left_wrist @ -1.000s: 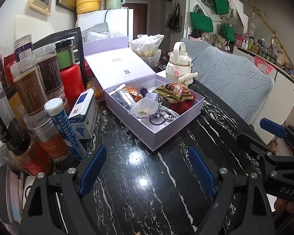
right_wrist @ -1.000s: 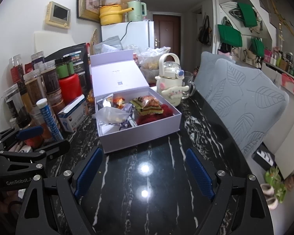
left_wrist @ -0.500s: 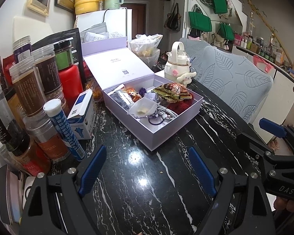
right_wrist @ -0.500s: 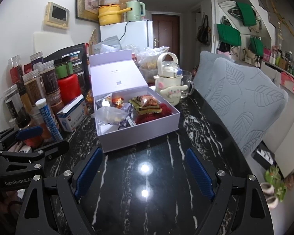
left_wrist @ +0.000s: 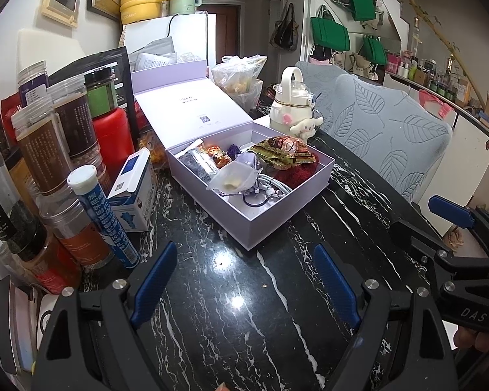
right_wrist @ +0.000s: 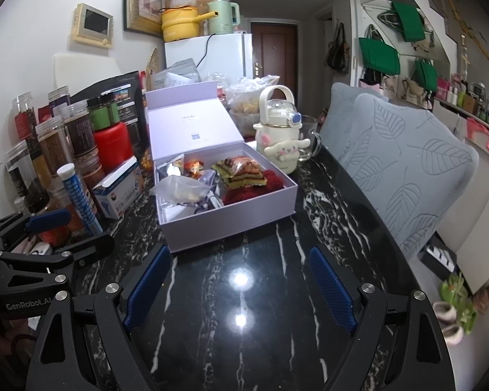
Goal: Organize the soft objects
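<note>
Nothing has shifted since a second ago — both grippers hang where they were over the black marble table (left_wrist: 212, 319), and the box has not budged. Against the wall on the left stands a crowd of jars (left_wrist: 42, 150), with a blue tube (left_wrist: 102, 218) leaning beside a small blue-and-white carton (left_wrist: 132, 192). Next comes the left gripper (left_wrist: 241, 280), its blue pads spread wide with only bare tabletop between them. Ahead of it sits the lavender box (left_wrist: 277, 218), lid thrown back — inside lie a clear pouch (left_wrist: 233, 179), shiny snack packets (left_wrist: 283, 151) and a dark red fuzzy thing (left_wrist: 293, 172) in the far right corner. Just behind the box stands a cream kettle (left_wrist: 291, 107) with a plush toy (left_wrist: 304, 128). Rightmost, the right gripper (right_wrist: 241, 285) is likewise spread apart and empty, short of the box.
</note>
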Action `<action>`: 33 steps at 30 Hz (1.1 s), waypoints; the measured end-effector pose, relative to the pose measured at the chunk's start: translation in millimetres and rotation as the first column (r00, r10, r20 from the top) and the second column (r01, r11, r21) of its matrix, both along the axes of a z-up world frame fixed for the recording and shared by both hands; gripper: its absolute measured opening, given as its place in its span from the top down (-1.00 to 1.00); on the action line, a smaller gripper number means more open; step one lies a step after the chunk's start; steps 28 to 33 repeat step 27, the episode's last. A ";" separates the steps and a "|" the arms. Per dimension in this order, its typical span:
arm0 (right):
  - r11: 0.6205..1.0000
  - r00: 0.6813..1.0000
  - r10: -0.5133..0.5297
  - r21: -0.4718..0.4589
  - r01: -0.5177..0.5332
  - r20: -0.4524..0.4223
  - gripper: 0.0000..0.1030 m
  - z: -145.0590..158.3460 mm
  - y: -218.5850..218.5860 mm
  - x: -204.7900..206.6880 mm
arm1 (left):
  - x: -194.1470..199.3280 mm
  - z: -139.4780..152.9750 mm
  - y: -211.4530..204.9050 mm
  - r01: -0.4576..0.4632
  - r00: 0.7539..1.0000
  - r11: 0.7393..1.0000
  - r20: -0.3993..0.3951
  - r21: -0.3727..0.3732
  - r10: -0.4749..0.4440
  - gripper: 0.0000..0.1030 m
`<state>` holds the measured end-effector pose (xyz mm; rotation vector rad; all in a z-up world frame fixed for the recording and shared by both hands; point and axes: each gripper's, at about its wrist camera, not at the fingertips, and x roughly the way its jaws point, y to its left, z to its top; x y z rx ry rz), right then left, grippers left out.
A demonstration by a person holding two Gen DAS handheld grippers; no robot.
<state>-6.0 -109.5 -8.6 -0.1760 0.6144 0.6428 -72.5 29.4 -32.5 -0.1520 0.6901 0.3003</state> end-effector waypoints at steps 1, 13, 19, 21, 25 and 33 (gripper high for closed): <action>1.000 1.000 0.000 0.000 0.000 0.000 -0.71 0.0 0.7 0.2 | 0.1 0.0 0.1 0.000 1.000 1.000 -0.001 -0.001 0.000 -0.68; 1.000 1.000 -0.009 -0.007 0.009 -0.008 -0.71 -3.7 1.0 3.1 | 0.5 -0.2 -1.6 -0.008 1.000 1.000 -0.003 0.013 0.008 -0.68; 1.000 1.000 -0.010 -0.014 0.010 -0.013 -0.71 -6.5 2.3 4.7 | 2.8 -1.3 -0.8 -0.013 1.000 1.000 -0.014 0.015 0.013 -0.68; 1.000 1.000 -0.011 -0.014 0.011 -0.014 -0.71 -6.6 2.5 5.1 | 3.4 -1.4 -0.7 -0.013 1.000 1.000 -0.014 0.015 0.013 -0.68; 1.000 1.000 -0.011 -0.014 0.010 -0.020 -0.71 -7.9 3.0 6.4 | 4.7 -2.7 -1.1 -0.015 1.000 1.000 -0.017 0.023 0.015 -0.68; 1.000 1.000 -0.012 -0.015 0.012 -0.023 -0.71 -8.7 3.0 7.2 | 5.5 -4.0 -0.7 -0.012 1.000 1.000 -0.020 0.017 0.012 -0.68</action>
